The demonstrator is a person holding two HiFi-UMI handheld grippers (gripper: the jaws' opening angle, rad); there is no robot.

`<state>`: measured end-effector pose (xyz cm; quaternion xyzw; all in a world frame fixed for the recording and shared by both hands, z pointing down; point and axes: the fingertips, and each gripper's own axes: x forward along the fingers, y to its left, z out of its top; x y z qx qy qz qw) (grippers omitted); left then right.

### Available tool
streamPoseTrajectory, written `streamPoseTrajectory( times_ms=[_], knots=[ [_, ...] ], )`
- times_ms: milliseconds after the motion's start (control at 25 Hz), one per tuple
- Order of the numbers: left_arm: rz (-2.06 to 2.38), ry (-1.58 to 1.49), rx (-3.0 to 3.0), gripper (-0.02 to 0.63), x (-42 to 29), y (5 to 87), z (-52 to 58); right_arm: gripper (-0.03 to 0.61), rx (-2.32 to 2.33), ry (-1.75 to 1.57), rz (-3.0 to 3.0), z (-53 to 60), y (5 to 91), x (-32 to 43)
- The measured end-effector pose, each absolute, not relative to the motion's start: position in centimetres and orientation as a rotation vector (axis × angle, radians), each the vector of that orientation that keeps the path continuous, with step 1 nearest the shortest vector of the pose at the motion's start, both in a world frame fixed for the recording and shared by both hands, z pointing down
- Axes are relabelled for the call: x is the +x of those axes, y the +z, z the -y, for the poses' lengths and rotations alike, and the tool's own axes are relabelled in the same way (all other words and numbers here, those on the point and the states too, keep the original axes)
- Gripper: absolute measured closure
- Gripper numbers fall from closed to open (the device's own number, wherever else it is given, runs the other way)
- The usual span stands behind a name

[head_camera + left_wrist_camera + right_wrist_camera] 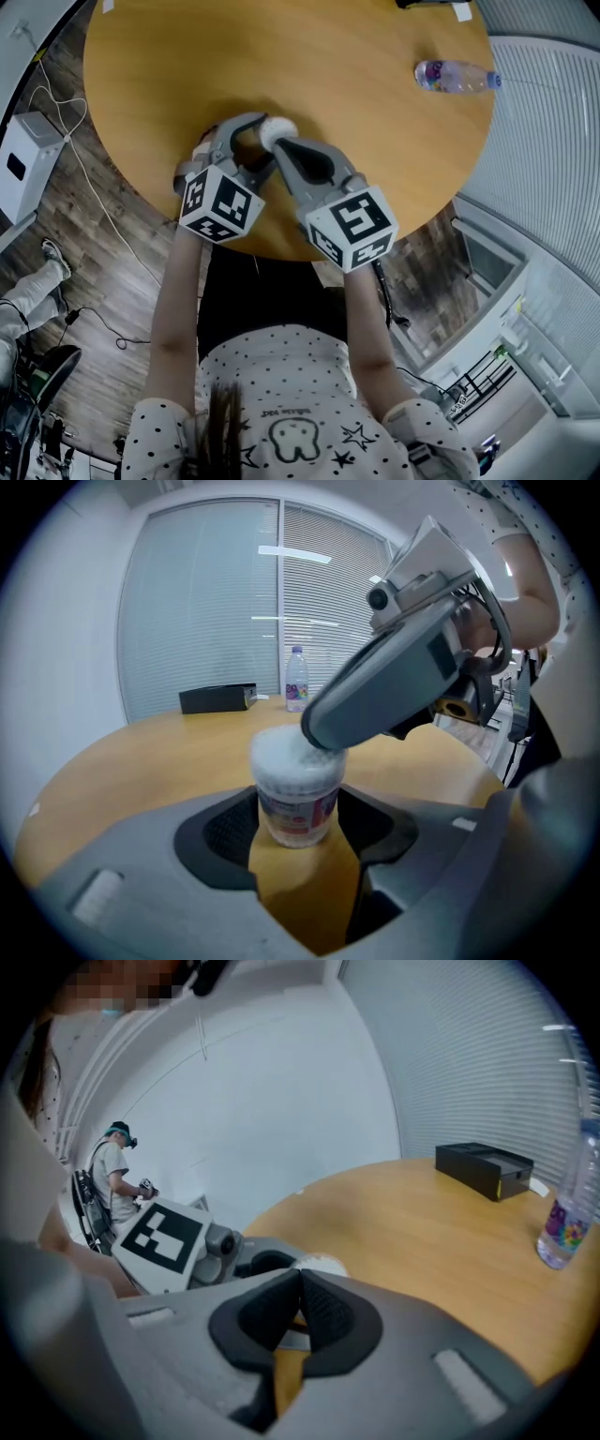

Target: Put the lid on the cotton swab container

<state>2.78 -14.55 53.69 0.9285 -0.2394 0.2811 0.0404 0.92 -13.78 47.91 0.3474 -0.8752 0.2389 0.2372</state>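
Note:
The cotton swab container (295, 806) stands upright on the round wooden table (309, 56), with its white lid (284, 753) on top. My left gripper (298, 819) is shut on the container, one black pad against each side. In the head view the lid (280, 126) shows as a white disc between the two gripper tips. My right gripper (315, 737) comes in from the upper right, shut, its tip resting on the lid's edge. In the right gripper view the pads (323, 1309) meet, and the lid (324, 1264) peeks out just beyond them.
A clear water bottle (456, 76) lies at the table's far right. A black box (486, 1169) sits at the far edge. The table's near edge runs just under both grippers. A person (114, 1174) stands off in the background.

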Motion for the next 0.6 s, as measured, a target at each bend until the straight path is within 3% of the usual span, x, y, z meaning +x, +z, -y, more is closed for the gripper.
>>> streamPoseTrajectory(
  times_ms=[600],
  knots=[
    [0.738,0.899,2.839,0.345,2.86,54.00,14.62,0.574,0.968,0.648,2.408,13.78,48.09,0.87]
  ],
)
